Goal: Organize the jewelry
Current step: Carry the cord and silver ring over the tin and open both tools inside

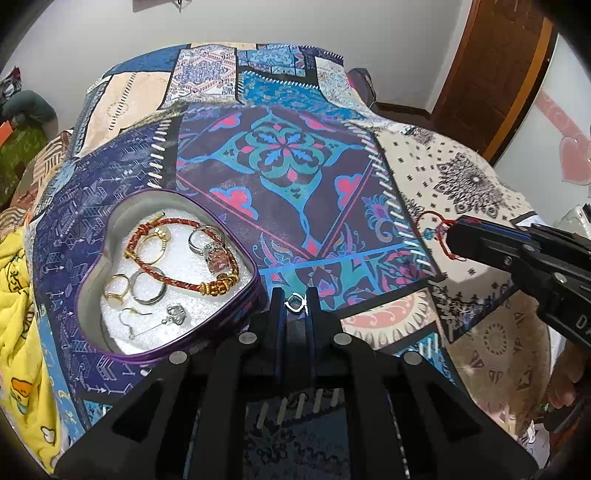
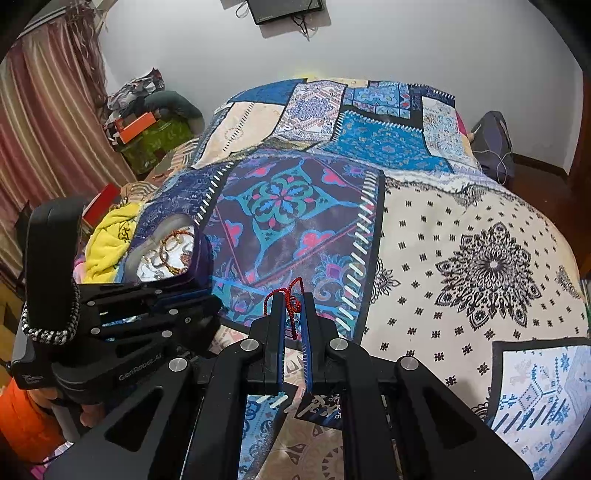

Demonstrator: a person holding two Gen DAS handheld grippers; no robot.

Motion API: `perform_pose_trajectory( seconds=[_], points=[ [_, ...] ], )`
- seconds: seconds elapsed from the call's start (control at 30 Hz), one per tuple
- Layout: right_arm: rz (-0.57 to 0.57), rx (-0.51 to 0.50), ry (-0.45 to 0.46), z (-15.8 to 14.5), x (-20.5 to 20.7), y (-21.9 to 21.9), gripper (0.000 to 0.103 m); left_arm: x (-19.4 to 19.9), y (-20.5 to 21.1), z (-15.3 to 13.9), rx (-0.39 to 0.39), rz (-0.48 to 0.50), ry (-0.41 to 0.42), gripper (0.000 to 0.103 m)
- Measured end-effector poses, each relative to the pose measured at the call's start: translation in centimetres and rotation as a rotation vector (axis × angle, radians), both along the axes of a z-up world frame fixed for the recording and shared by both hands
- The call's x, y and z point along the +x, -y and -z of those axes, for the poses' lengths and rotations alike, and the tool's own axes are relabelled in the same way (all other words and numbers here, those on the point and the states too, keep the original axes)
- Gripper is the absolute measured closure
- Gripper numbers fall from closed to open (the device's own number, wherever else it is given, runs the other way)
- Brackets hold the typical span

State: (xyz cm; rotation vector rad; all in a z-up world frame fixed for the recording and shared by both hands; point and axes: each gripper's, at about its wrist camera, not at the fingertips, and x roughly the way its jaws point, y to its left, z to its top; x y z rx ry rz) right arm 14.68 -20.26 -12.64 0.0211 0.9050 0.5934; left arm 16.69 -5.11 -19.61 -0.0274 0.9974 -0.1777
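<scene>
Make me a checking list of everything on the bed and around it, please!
Surface: patchwork bedspread, rumpled.
Job's things: open heart-shaped tin on the bedspread holds a red braided bracelet, rings and earrings. A small silver piece sits between the left gripper's tips. A red cord is in the right gripper.
Clutter: yellow blanket beside the tin.
Grippers: left gripper shut on the small silver piece; right gripper shut on the red cord.
Cables: wires hang from a dark screen on the wall.
Surroundings: striped curtain, wooden door, pile of bags by the wall.
</scene>
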Motion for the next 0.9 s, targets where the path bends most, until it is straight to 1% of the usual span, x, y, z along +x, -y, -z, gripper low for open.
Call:
perform_pose_trajectory(
  seconds=[0.3, 0.5, 0.63, 0.9],
  points=[
    [-0.012, 0.023, 0.055, -2.6, -0.1, -1.4, 0.096, -1.7, -0.8, -3.8, -0.026, -0.002, 0.091, 0.094],
    [-0.033, 0.044, 0.088, -4.2, -0.3, -2.8, 0.096, -2.7, -2.4, -6.2, -0.033, -0.023, 0.153, 0.094],
    [-0.053, 0.051, 0.109, -4.9, -0.5, -4.0, 0.096, -3.3, -3.4, -6.9, -0.012, -0.043, 0.18, 0.094],
    [-0.098, 0.066, 0.128, -5.8, -0.8, -6.6, 0.096, -4.0, -6.5, -7.6, -0.024, -0.098, 0.202, 0.094]
  ],
)
